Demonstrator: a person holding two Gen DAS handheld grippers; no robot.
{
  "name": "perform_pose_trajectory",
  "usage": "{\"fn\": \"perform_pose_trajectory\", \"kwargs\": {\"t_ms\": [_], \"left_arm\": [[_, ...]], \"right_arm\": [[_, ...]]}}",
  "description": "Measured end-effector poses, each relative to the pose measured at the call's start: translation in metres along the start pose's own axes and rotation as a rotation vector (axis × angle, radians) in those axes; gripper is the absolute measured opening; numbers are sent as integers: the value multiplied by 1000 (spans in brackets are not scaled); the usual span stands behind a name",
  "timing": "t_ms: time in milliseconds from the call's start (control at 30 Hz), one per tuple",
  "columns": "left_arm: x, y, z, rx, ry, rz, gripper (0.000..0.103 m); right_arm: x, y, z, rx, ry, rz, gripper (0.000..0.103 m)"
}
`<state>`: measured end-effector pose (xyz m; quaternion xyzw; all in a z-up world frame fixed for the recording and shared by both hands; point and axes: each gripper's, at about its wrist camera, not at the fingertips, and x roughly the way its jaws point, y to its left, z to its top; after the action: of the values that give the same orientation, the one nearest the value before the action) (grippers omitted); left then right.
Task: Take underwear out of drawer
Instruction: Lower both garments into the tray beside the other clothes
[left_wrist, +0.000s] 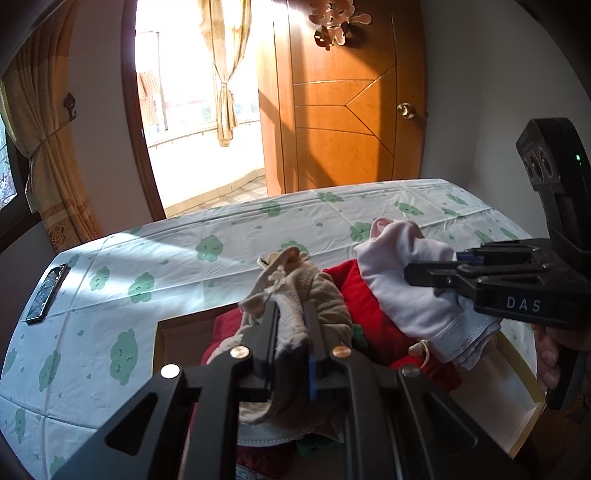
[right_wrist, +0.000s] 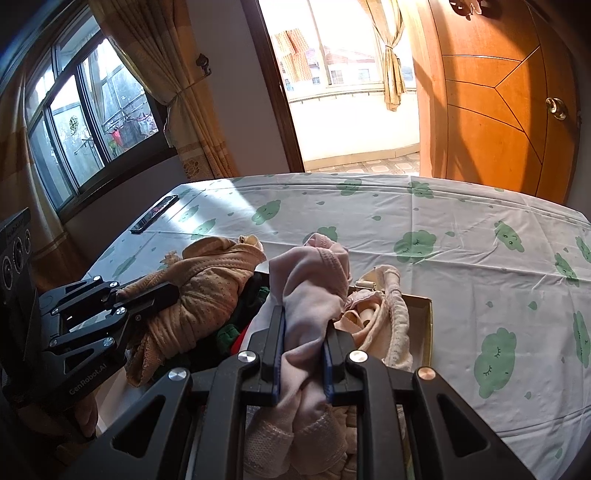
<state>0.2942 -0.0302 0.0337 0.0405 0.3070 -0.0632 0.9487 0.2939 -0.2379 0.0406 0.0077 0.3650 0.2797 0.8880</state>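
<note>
My left gripper (left_wrist: 291, 314) is shut on beige underwear (left_wrist: 317, 291) and holds it above the open box drawer (left_wrist: 177, 332). It also shows in the right wrist view (right_wrist: 159, 295), with the beige underwear (right_wrist: 210, 288) bunched in it. My right gripper (right_wrist: 304, 321) is shut on pale pink underwear (right_wrist: 314, 280), lifted over the drawer. In the left wrist view the right gripper (left_wrist: 424, 275) grips the pale pink underwear (left_wrist: 406, 280). Red garments (left_wrist: 354, 291) and more beige pieces (right_wrist: 384, 321) lie in the drawer.
The drawer sits on a table with a white cloth with a green cloud print (right_wrist: 461, 258). A phone (left_wrist: 48, 291) lies near the table's far left edge. A wooden door (left_wrist: 347, 110) and a balcony opening stand behind.
</note>
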Motion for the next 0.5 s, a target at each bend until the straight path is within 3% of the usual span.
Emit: {"fn": "perform_pose_trajectory", "kwargs": {"t_ms": [433, 500], "left_arm": [[1, -5, 1, 16, 4, 8, 13], [1, -6, 2, 17, 4, 10, 17]], "right_arm": [[1, 0, -4, -24, 20, -28, 19], [1, 1, -4, -39, 22, -37, 19]]}}
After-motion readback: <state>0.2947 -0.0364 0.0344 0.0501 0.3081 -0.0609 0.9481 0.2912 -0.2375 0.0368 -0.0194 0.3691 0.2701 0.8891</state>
